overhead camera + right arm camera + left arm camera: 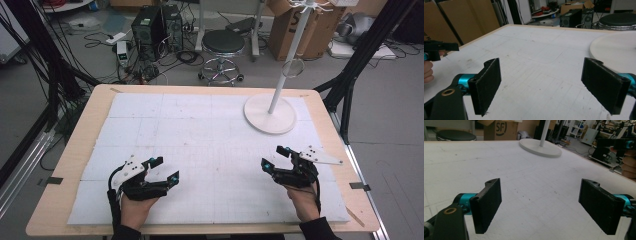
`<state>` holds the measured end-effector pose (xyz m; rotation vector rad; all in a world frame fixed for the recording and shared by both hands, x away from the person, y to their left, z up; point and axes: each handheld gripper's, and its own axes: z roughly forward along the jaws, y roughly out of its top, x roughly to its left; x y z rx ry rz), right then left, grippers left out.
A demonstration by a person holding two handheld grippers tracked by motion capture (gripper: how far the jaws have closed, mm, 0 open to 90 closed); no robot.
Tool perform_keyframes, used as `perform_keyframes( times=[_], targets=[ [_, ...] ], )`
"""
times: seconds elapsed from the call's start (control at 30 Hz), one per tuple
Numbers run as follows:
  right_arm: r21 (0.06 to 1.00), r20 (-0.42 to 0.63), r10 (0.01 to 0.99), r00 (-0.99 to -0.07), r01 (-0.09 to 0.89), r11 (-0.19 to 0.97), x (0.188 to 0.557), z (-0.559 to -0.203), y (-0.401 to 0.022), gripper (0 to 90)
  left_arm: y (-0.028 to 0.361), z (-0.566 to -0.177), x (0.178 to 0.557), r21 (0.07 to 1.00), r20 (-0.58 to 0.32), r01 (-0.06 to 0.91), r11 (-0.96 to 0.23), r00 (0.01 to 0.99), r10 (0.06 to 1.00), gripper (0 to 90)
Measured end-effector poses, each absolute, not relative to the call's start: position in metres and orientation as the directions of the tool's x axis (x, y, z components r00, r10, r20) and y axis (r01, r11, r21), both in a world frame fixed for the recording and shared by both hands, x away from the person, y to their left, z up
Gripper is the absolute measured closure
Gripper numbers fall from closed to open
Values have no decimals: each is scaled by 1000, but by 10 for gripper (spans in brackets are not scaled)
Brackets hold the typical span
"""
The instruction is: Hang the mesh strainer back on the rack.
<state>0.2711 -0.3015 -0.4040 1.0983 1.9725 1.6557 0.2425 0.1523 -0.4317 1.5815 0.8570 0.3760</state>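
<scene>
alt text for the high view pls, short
Two hand-held grippers, left gripper and right gripper, rest low over a white mat on a wooden table, jaws open and holding nothing. A white stand with a round base sits at the far right of the mat.

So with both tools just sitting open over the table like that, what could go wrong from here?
Possibly two things. The white stand has a tall thin pole on a round base near the right tool; a careless reach might knock the pole and tip it. Also, both the right tool and the left tool are held low over the white mat with jaws wide open, so a downward slip could scrape or dent the mat.
</scene>
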Motion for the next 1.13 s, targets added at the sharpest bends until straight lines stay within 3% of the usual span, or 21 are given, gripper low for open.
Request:
perform_keyframes(
  times=[0.4,1.13],
  targets=[
    [928,209,739,-641,367,57,261,-423,-306,150,144,-428,239,960,-196,278,-14,708,679,186],
    [931,205,749,-629,362,49,263,-426,-307,150,144,-429,241,958,-192,287,-27,705,683,184]
  ],
)
